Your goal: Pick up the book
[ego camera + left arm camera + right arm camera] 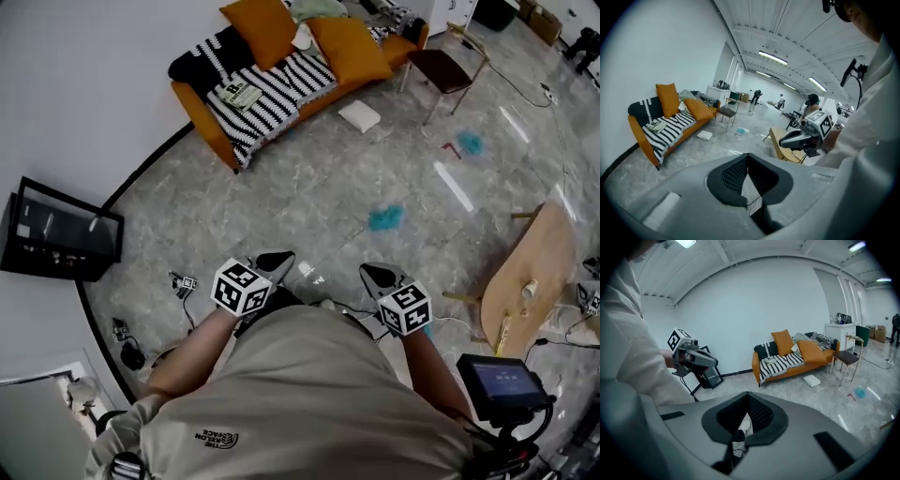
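Observation:
A book (pixel 239 94) with a pale printed cover lies flat on the striped blanket of the orange sofa (pixel 208 129), far across the floor. It also shows small in the left gripper view, the book (pixel 656 125), and in the right gripper view, the book (pixel 770 361). My left gripper (pixel 277 262) and right gripper (pixel 377 275) are held close to the person's body, side by side, both pointing down and forward. Both are shut with nothing between the jaws, seen at the left gripper (pixel 748 155) and the right gripper (pixel 748 395). Each gripper is far from the book.
A white flat pad (pixel 359 115) lies on the floor before the sofa. A chair (pixel 445 66) stands to its right. Blue rags (pixel 385 217) lie mid-floor. A wooden table (pixel 530 277) is at right, a black glass cabinet (pixel 61 234) at left, a screen on a stand (pixel 502 380) near right.

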### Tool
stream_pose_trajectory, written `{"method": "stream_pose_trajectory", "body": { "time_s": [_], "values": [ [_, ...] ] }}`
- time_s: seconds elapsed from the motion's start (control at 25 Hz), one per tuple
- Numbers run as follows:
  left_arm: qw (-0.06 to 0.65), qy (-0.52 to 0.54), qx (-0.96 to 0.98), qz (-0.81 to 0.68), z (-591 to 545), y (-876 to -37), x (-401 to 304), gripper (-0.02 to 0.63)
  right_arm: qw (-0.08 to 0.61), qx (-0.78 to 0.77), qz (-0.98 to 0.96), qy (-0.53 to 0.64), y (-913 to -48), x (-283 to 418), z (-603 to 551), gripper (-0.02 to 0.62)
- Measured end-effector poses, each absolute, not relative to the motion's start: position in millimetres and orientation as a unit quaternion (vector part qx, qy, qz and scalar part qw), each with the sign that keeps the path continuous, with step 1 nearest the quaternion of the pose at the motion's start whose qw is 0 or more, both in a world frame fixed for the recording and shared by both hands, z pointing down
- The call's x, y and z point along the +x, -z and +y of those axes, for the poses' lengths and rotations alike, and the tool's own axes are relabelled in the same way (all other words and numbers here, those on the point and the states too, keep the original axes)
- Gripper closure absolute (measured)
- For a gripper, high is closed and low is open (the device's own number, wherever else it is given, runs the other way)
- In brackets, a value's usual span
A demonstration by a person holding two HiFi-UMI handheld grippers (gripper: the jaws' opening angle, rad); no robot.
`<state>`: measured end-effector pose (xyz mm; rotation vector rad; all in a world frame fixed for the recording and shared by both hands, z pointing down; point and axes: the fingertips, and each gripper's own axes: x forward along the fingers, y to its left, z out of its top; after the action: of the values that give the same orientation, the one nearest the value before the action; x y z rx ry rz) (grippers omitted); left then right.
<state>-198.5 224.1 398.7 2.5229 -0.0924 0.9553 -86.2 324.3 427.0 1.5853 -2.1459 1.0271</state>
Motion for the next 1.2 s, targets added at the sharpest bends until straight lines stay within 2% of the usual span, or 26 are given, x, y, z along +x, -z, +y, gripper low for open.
{"method": "stream_pose_trajectory", "body": {
  "time_s": [0.24, 0.36, 0.44, 0.64, 0.72, 1.0, 1.2],
  "values": [
    [0.260, -0.345, 0.900, -0.060, 162, -418, -207, 0.597, 0.130, 0.533, -0.757, -0.354, -440, -83, 251, 0.577],
    [0.271, -0.345, 0.896, -0.071, 156, -435, -212, 0.595, 0.128, 0.531, -0.757, -0.359, -452, -85, 243, 0.507],
    [0.275, -0.340, 0.897, -0.068, 237, -439, -223, 0.590, 0.125, 0.538, -0.746, -0.372, -459, -97, 330, 0.500],
    [0.211, -0.300, 0.929, 0.044, 517, -409, -220, 0.532, 0.064, 0.650, -0.675, -0.345, -451, -129, 647, 0.500],
    [0.214, -0.285, 0.934, 0.038, 549, -392, -219, 0.531, 0.065, 0.645, -0.678, -0.347, -441, -131, 684, 0.500],
    [0.225, -0.275, 0.935, 0.009, 393, -380, -200, 0.531, 0.106, 0.621, -0.695, -0.346, -431, -81, 516, 0.502],
    [0.275, -0.256, 0.926, -0.024, 329, -387, -185, 0.531, 0.101, 0.605, -0.699, -0.369, -434, -48, 440, 0.502]
  ]
}}
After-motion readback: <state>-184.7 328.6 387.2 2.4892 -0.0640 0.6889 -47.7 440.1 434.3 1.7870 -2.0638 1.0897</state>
